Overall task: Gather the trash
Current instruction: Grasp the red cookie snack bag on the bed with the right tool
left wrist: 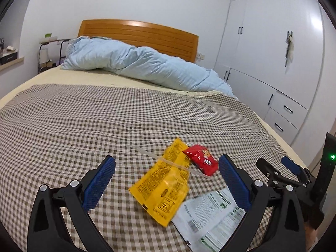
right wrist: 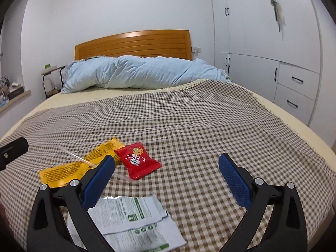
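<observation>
1. The left gripper (left wrist: 167,180) hangs over the near edge of the bed, its blue-padded fingers (left wrist: 98,185) spread wide with nothing between them but air; the yellow wrapper (left wrist: 162,191) lies on the cloth below the gap.
2. The right gripper (right wrist: 167,180) is likewise wide apart and holds nothing. In the left wrist view it shows at the right border (left wrist: 283,172), just beside the left one.
3. The yellow wrapper (right wrist: 69,169) lies flat, a clear plastic straw (left wrist: 168,161) resting across it.
4. The red snack packet (left wrist: 201,160) touches the yellow wrapper's far right side; in the right wrist view it (right wrist: 137,159) sits just beyond the left finger.
5. A white and green printed wrapper (right wrist: 136,218) lies nearest the bed's near edge, its corner meeting the yellow one (left wrist: 210,216).
6. All rest on the checked bedspread (right wrist: 199,130).
7. A pale blue quilt (right wrist: 136,73) is bunched along the head edge, before the wooden headboard (right wrist: 134,44).
8. White wardrobes (right wrist: 262,42) stand past the right edge.
</observation>
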Available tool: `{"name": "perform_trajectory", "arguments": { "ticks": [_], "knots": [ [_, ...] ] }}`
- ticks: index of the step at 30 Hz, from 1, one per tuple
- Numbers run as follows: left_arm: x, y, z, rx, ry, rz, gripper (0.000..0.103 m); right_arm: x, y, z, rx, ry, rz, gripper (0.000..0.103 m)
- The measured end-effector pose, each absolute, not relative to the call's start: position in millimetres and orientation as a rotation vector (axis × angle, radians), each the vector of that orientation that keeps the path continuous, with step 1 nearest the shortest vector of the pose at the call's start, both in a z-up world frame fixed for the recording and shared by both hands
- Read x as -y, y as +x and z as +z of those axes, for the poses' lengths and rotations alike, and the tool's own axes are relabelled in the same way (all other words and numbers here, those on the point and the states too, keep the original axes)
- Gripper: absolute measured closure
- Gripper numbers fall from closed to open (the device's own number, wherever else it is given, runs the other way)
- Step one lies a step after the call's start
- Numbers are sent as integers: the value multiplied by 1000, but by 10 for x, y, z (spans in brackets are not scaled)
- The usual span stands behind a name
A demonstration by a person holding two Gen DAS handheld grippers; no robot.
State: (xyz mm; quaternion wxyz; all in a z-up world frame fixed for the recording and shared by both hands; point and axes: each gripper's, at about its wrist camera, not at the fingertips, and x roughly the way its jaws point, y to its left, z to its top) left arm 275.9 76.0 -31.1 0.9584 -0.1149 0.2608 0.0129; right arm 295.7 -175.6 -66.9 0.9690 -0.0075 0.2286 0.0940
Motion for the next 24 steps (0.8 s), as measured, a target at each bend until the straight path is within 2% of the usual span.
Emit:
{"name": "perform_trajectory", "arguments": {
  "ticks": [11,20,24],
  "knots": [
    [-841,3148,-435,-590,-262,17,7,1515,3324,-632,-457,-82,235,8],
    [-813,3590,-624,-643,-148,10,7,1269,3939,-1048,-632,-167,266,8],
    [-833,3758,-713,-684,-143,1,8,1140,4159,-1363,-784,-169,325,8]
  ]
}}
